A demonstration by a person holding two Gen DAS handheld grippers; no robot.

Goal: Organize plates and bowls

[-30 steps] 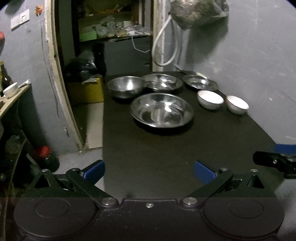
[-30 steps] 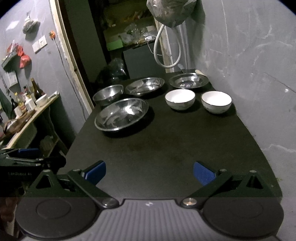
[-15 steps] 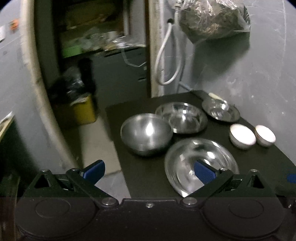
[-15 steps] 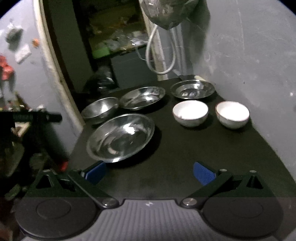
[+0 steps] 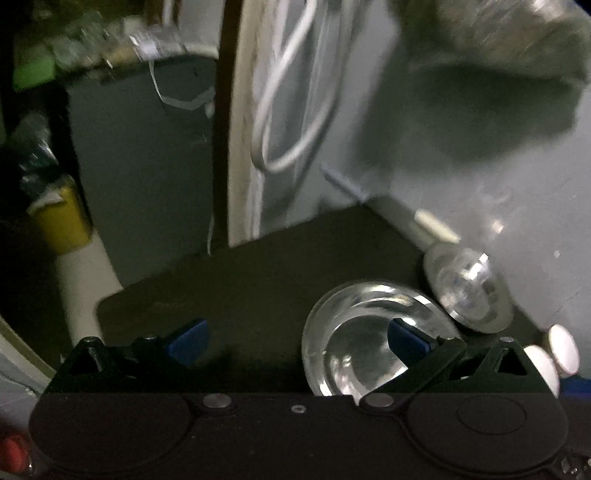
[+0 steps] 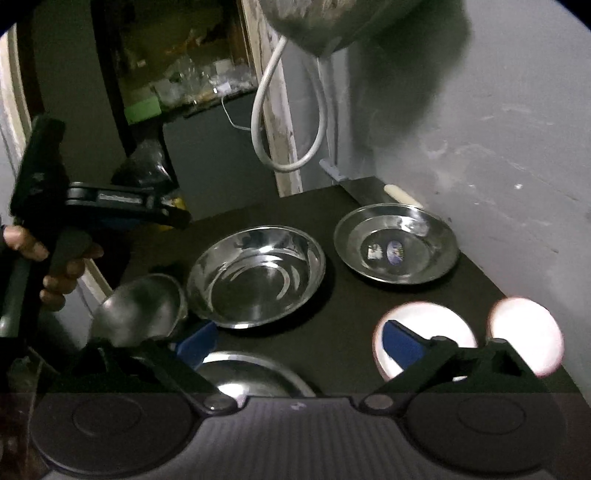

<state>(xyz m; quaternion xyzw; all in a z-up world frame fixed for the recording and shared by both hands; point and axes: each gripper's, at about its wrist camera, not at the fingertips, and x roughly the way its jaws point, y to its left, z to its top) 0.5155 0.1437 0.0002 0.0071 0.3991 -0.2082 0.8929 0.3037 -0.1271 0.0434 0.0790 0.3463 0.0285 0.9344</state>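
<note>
On the black table [image 6: 351, 317] stand several steel dishes and two white bowls. In the right wrist view a steel plate [image 6: 256, 282] is in the middle, a smaller steel plate [image 6: 395, 249] at the back right, a deep steel bowl [image 6: 138, 312] at the left, and a large steel plate [image 6: 255, 374] at the near edge. The white bowls [image 6: 424, 332] [image 6: 526, 332] are at the right. My right gripper [image 6: 299, 341] is open above the table. My left gripper [image 5: 297, 338] is open over the table's far left part, beside a steel plate [image 5: 364, 343]; it also shows held at the left of the right wrist view [image 6: 122, 212].
A grey wall [image 6: 498, 147] runs along the table's right side. A white hose [image 6: 288, 110] and a plastic bag [image 6: 325, 22] hang at the back corner. A doorway with shelves [image 6: 177, 85] opens behind the table. A yellow bin [image 5: 61, 221] stands on the floor at the left.
Both grippers have moved forward over the table toward the dishes. The left gripper has swung further back and left, past the deep bowl. Both stay open.
</note>
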